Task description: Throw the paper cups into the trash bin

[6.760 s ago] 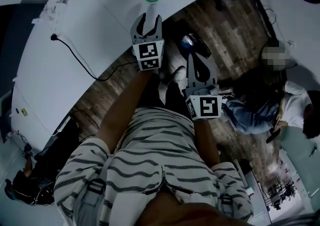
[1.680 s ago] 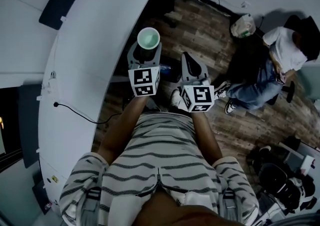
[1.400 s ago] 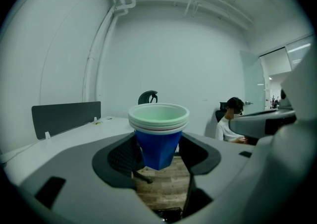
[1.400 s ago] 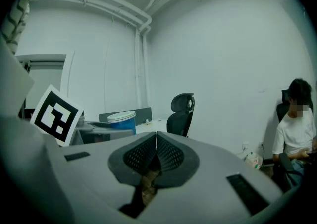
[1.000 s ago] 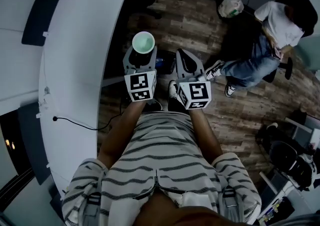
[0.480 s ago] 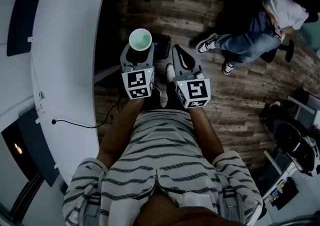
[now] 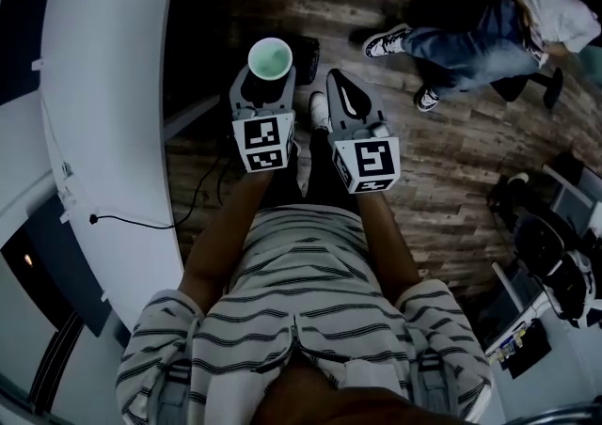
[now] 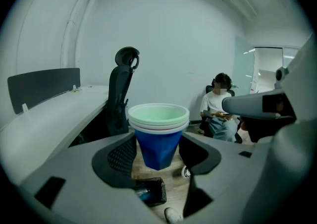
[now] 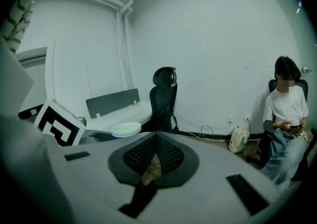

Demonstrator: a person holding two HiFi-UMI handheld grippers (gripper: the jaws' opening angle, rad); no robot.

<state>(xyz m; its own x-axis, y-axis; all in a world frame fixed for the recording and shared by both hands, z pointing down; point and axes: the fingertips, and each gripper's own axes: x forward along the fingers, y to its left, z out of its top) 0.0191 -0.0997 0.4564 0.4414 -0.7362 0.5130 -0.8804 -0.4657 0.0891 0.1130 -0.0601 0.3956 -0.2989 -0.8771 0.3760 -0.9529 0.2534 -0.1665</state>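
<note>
I look down past my striped shirt (image 7: 310, 263) and my two arms. My left gripper (image 8: 158, 156) has its jaws wide apart, and they squeeze a stack of paper cups (image 8: 158, 136) from both sides. The cups are blue outside and pale green inside. They stand upright, one inside the other. I hold them up in the air over the wooden floor (image 7: 442, 160), not on the bench. My right gripper (image 9: 156, 143) is just beside the left one. Its jaws are pressed together, with nothing between them.

Below the cups, a little black trash bin (image 8: 149, 192) stands on the floor. There is something blue inside it. From my head it peeks out just past the cups, on their right. One of my shoes (image 7: 318, 109) shows between the two grippers.

The long white bench (image 7: 103, 85) curves along my left side, and the bin is near its edge. A black cable (image 7: 132, 223) lies on the bench and runs off that edge. A black office chair (image 8: 120, 94) stands at the bench, farther off. Past it, a person (image 8: 218, 111) sits by the white wall (image 8: 188, 44) and holds something small in both hands. A bag (image 9: 239, 140) stands on the floor by the wall, next to that person.
</note>
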